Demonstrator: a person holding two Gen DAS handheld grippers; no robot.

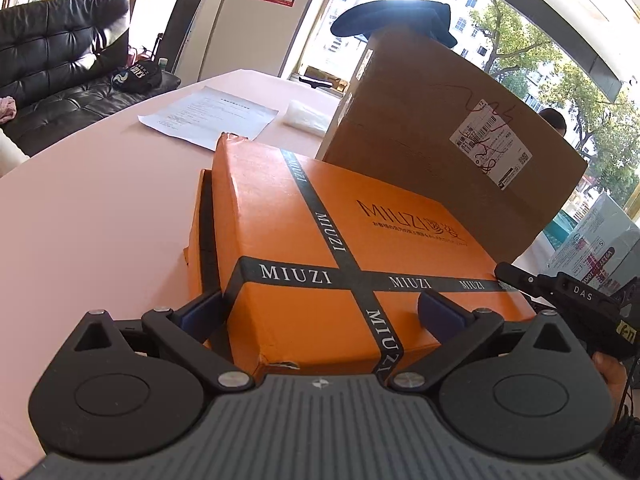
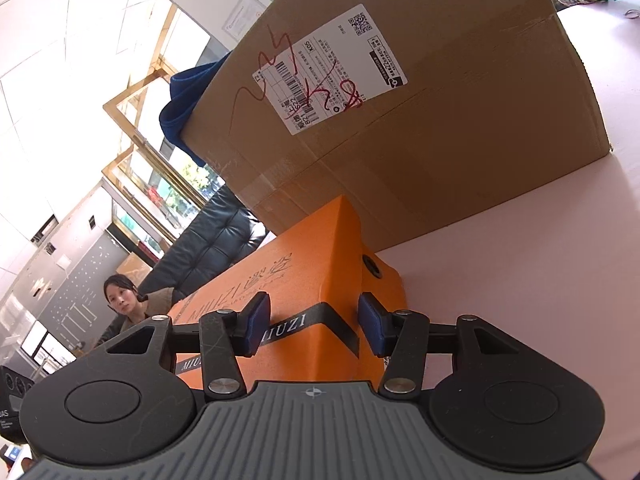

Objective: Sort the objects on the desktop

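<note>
Pale pink tabletop (image 1: 100,220) under everything. Tall brown cardboard shipping carton (image 1: 440,128) w/ white barcode label scribbled in red, standing on tabletop directly behind orange box and touching its far edge; dark blue cloth (image 1: 392,20) draped on top of carton. Flat orange cardboard box (image 1: 320,240) w/ crossed black "MIUZI" ribbon print, lying on tabletop in front of carton, lid sitting slightly skewed over base, small tear at near edge. White printed sheet of paper (image 1: 208,118) flat on tabletop, well beyond orange box, left of carton; clear plastic wrap bundle (image 1: 306,116) betw. paper & carton. Left gripper (image 1: 320,312) spread wide, straddling near left corner of orange box – one blue pad along the side, other over the lid; firm grip not evident. Right gripper (image 2: 314,326) about half open, blue pads either side of orange box's right corner edge, close to the cardboard; contact – can't tell.
</note>
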